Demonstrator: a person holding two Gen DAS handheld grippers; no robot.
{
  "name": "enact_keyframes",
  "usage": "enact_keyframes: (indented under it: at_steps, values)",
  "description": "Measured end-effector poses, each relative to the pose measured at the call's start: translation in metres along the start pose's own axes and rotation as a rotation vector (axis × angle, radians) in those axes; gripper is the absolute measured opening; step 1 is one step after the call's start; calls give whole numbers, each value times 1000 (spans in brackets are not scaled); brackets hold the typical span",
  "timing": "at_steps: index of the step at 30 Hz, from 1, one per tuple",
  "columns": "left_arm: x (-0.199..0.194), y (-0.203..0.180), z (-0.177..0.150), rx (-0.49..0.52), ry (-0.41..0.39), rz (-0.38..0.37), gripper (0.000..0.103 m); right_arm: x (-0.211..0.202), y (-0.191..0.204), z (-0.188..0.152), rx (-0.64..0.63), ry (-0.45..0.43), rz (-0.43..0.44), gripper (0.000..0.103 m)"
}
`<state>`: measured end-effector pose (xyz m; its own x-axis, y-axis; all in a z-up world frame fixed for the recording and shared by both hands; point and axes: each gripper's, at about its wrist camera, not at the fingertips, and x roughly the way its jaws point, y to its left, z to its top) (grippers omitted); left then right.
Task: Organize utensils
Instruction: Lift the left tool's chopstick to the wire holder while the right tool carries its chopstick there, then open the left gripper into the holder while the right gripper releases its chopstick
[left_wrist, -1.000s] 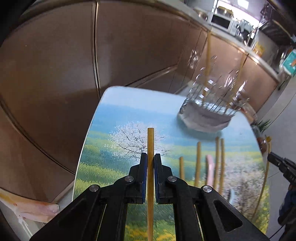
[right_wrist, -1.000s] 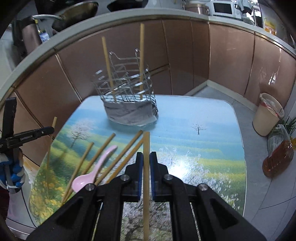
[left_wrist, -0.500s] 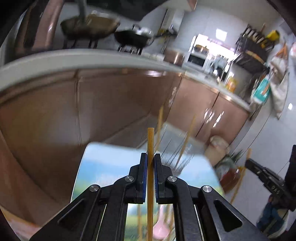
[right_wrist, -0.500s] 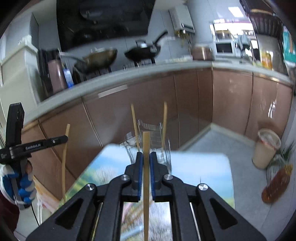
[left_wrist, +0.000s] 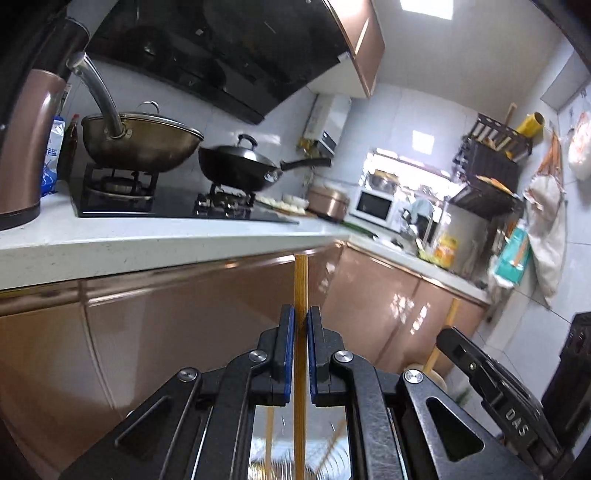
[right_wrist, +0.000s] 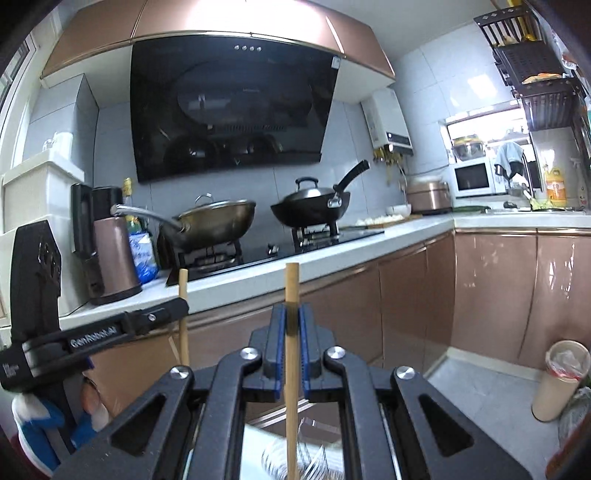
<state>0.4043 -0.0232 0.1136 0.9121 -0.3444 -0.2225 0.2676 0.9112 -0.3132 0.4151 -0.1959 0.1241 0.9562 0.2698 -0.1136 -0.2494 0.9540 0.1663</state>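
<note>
Wire rack (right_wrist: 295, 463) low between fingers, blurred, contents unclear. Left gripper (left_wrist: 300, 350) clamped on upright chopstick (left_wrist: 300, 280). Right gripper (right_wrist: 291, 347) clamped on second chopstick (right_wrist: 291, 369).

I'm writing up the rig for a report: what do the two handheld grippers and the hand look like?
Both grippers, left gripper and right gripper, are matte black with silver pivot bolts and blue-edged finger pads. White "GenRobot.AI" lettering marks the left one's side; the hand wears a blue-and-white glove.

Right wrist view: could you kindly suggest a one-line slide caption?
Right gripper holds a chopstick upright above the wire holder.
</note>
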Motion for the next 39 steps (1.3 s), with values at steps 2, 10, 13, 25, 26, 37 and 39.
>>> enact_keyframes:
  at_steps: [2, 10, 13, 25, 26, 37, 39]
  values:
    - [20, 5, -8, -20, -36, 20, 6, 11, -5, -9, -9, -22, -26, 7]
    - [67, 15, -70, -43, -100, 117, 6, 40, -26, -72, -26, -57, -104, 7]
    - [74, 18, -91, -41, -97, 143, 6, 44, -32, -96, -12, -49, -130, 7]
    - [80, 20, -132, 3, -38, 224, 7, 32, -45, -137, 13, 3, -188, 7]
    - [79, 19, -132, 11, -33, 230, 7, 30, -45, -139, 13, 8, -192, 8]
    - [29, 10, -119, 78, -11, 271, 39, -17, -43, -131, 29, 66, -235, 8]
    - [15, 6, -117, 96, 4, 291, 46, -32, -37, -128, 25, 82, -245, 9]
